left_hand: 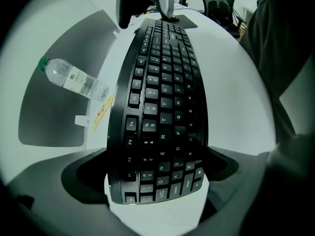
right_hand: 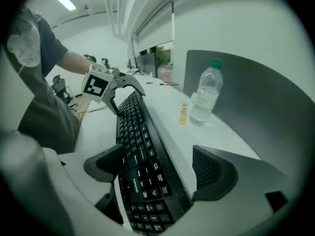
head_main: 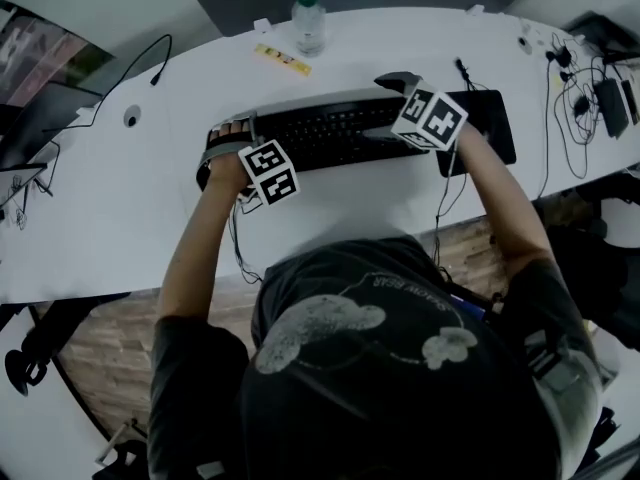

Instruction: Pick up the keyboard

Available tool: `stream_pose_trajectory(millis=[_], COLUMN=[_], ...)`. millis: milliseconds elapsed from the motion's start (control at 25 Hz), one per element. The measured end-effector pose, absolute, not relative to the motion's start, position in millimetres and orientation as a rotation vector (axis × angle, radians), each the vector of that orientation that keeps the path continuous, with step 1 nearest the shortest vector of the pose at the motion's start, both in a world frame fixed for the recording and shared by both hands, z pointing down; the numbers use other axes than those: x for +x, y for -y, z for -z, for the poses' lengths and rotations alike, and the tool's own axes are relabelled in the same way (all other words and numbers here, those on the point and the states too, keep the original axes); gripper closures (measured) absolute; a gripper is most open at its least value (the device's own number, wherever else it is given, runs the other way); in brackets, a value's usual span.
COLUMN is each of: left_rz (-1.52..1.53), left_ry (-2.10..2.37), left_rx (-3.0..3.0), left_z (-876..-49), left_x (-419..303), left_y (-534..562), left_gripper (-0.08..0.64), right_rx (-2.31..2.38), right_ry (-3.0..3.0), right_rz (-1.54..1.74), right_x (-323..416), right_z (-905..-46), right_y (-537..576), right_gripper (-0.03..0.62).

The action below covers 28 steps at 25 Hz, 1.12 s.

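The white worktop [head_main: 110,218] lies bare from its near edge up to the keyboard [head_main: 330,128], which sits mid-worktop. The left gripper [left_hand: 152,168] straddles the keyboard's left end, its fingers [left_hand: 83,175] seemingly pinching it front and back. The right gripper [right_hand: 160,168] straddles the right end, its fingers spread, the rear one clear of the edge. Beyond, a bottle [head_main: 308,23] stands well apart.

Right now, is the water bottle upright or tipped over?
Upright. In the right gripper view the water bottle stands on its base on the white table, green cap on top.
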<state>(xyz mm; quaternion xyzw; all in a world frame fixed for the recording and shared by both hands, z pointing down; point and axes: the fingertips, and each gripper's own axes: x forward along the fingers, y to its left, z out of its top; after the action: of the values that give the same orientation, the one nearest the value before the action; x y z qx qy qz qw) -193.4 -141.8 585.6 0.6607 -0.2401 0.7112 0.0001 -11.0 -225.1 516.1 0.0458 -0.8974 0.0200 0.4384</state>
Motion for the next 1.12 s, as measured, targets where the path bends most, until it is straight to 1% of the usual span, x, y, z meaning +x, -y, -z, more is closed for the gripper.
stream_pose_trajectory(millis=[80, 280, 560, 640, 680, 720, 760, 800, 880, 1120], left_rz=[-2.249, -2.284, -2.331, -2.344, -2.349, -2.354, -2.358, -2.363, -2.374, -2.310], left_ry=[0.815, 0.941, 1.090, 1.124, 1.138, 1.149, 1.158, 1.166, 1.186, 1.288], left_rx=[2.088, 2.092, 2.063, 2.040, 2.026, 2.012, 1.999, 1.985, 1.958, 1.907], left_z=[-582, -575, -570, -569, -569, -569, -569, -569, -569, -566], left_x=[-193, -193, -192, -192, -192, -193, -193, -193, -193, -196], left_y=[141, 138, 133, 132, 132, 131, 131, 130, 130, 118], left_gripper=[-0.028, -0.028, -0.028, -0.028, -0.028, -0.028, -0.028, -0.028, -0.028, -0.028], right_rx=[-0.052, -0.448, -0.643, -0.675, -0.693, -0.712, -0.736, -0.763, -0.802, -0.755], right_ry=[2.161, 1.973, 1.788, 1.727, 1.699, 1.679, 1.664, 1.650, 1.629, 1.665], right_rz=[-0.052, -0.212, -0.281, -0.281, -0.277, -0.267, -0.257, -0.255, -0.278, -0.281], right_x=[-20, -39, -57, -56, -56, -56, -56, -55, -53, -54], right_z=[-523, -536, -565, -571, -572, -572, -572, -571, -568, -566], right_y=[218, 187, 172, 166, 163, 160, 157, 153, 146, 143], right_gripper=[0.179, 0.179, 0.181, 0.192, 0.226, 0.324, 0.377, 0.415, 0.510, 0.531])
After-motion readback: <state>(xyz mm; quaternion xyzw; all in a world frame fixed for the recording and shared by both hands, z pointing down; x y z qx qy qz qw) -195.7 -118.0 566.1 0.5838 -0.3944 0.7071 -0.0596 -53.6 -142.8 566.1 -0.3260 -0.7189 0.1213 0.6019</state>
